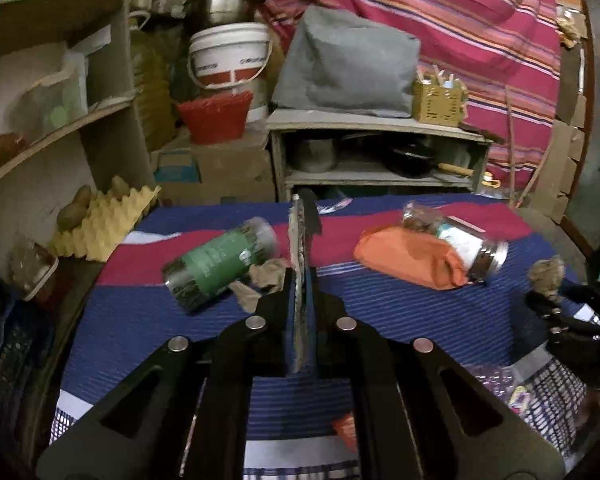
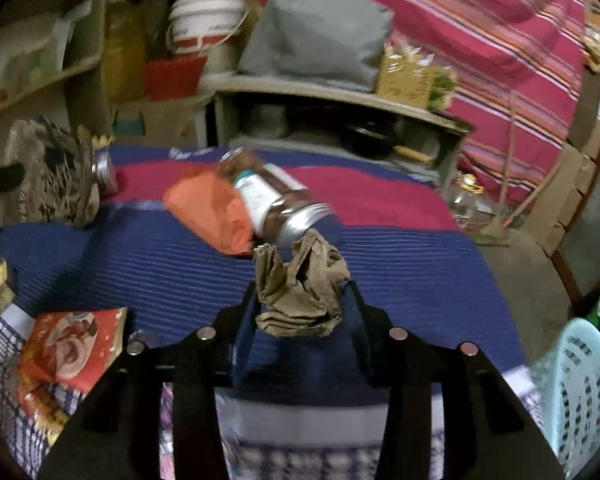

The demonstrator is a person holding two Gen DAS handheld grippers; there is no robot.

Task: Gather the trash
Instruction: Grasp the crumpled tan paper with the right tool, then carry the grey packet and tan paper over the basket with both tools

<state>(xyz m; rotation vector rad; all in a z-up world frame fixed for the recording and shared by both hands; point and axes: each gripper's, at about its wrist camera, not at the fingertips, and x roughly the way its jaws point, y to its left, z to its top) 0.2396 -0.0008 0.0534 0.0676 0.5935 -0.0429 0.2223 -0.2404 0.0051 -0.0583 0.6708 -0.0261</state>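
A blue-and-red striped cloth (image 1: pixel 172 320) covers the cluttered room's work surface. At centre frame, the left gripper (image 1: pixel 300 280) pinches a flat cardboard scrap (image 1: pixel 298 248) edge-on, beside a green-labelled jar (image 1: pixel 220 264). Lower centre, the right gripper (image 2: pixel 302 300) clasps crumpled brown paper (image 2: pixel 300 292), a blue basket (image 2: pixel 576 384) at lower right.

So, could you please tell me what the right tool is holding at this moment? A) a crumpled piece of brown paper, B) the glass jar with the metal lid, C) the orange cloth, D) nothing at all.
A: in the right wrist view the right tool is closed on a crumpled brown paper, while the glass jar and orange cloth lie on the mat beyond it.
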